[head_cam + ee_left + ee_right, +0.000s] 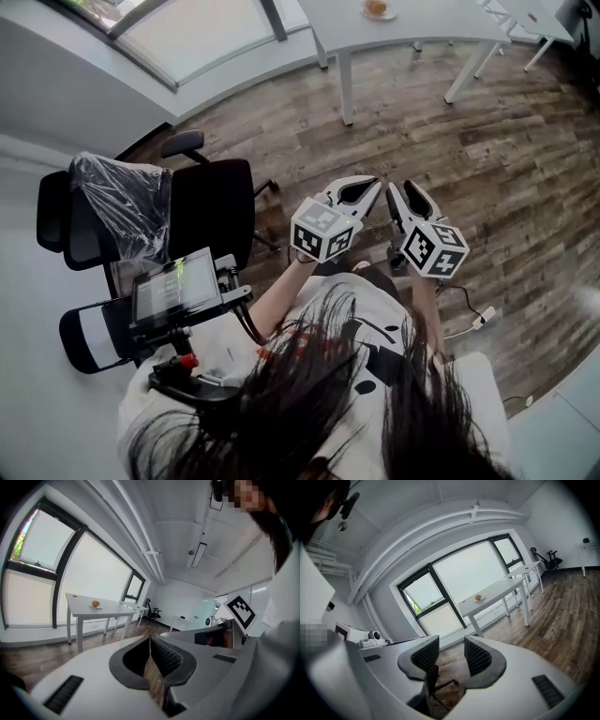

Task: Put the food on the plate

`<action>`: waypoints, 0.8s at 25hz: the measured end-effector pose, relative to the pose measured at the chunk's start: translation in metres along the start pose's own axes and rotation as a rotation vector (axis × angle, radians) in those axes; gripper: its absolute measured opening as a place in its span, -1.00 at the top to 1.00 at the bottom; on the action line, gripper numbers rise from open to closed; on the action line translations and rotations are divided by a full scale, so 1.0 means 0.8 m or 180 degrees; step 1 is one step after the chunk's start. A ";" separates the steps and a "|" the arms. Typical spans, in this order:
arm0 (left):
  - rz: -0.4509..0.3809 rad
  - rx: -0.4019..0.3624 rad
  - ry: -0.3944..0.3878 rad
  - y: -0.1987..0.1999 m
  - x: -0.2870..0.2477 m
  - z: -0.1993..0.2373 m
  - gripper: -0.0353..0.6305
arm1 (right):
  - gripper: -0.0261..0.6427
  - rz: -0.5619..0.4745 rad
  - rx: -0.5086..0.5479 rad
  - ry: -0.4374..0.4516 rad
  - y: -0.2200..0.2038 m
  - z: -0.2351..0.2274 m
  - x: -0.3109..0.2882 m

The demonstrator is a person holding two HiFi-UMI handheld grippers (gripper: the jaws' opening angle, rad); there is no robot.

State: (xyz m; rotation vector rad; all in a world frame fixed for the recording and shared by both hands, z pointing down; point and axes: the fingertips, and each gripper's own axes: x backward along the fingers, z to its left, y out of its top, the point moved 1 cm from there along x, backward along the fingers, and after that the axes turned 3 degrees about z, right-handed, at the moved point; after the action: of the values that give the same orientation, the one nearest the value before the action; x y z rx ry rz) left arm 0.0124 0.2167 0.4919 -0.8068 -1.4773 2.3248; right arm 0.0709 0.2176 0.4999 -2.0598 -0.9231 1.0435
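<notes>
Left gripper (pixel 150 638): clenched, ribbed pads meeting at the tips with nothing caught between them; held out in front of the body, over the wooden floor (pixel 487 159).
Right gripper (pixel 446 641): released, pads parted by a narrow gap, empty, with only floor showing through; held just beside the left one, the tips of the two near each other in the head view.
Marker cubes: one at the back of each gripper, left (pixel 323 230) and right (pixel 436 248), close to the chest.
Food (pixel 376 7): small, round, orange-brown; already sat on the plate (pixel 386 16), well apart from both grippers.
Plate: small and white, lay near one end of the white table (pixel 422 28).
Table: thin white legs, stood across the floor beside the large windows (pixel 454 578), with more white tables behind it.
Office chair (pixel 211 202): black, stood at the person's left, with another chair back just beside it wrapped in clear plastic (pixel 122 197).
Screen (pixel 173 286): small, mounted on a black rig near the person's left side.
Person: seen from above, with long dark hair (pixel 281 412) and a white top.
</notes>
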 end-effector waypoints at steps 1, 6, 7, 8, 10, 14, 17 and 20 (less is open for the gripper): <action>0.0001 -0.0011 0.0018 -0.002 0.001 -0.002 0.88 | 0.40 0.0006 0.0016 0.0009 -0.002 0.000 0.003; -0.0019 -0.0071 0.0100 -0.002 0.007 -0.014 0.88 | 0.40 0.0008 0.0077 0.0056 -0.006 0.000 0.017; -0.0027 -0.0078 0.0110 -0.001 0.008 -0.015 0.88 | 0.40 0.0001 0.0077 0.0065 -0.006 0.000 0.019; -0.0033 -0.0085 0.0119 -0.001 0.010 -0.016 0.88 | 0.40 -0.0006 0.0078 0.0074 -0.006 0.002 0.020; -0.0034 -0.0095 0.0132 -0.001 0.014 -0.016 0.88 | 0.40 -0.0015 0.0085 0.0093 -0.007 0.007 0.020; -0.0012 -0.0101 0.0163 -0.004 0.020 -0.013 0.88 | 0.40 0.0002 0.0105 0.0122 -0.010 0.014 0.017; -0.0015 -0.0098 0.0182 -0.003 0.022 -0.010 0.88 | 0.40 0.0026 0.0116 0.0130 -0.012 0.016 0.014; -0.0011 -0.0091 0.0195 -0.003 0.023 -0.007 0.88 | 0.40 0.0037 0.0120 0.0134 -0.011 0.016 0.012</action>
State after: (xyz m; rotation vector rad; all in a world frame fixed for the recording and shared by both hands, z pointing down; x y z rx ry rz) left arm 0.0011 0.2311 0.4866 -0.8740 -1.4881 2.2606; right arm 0.0613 0.2330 0.4972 -2.0504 -0.8650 1.0123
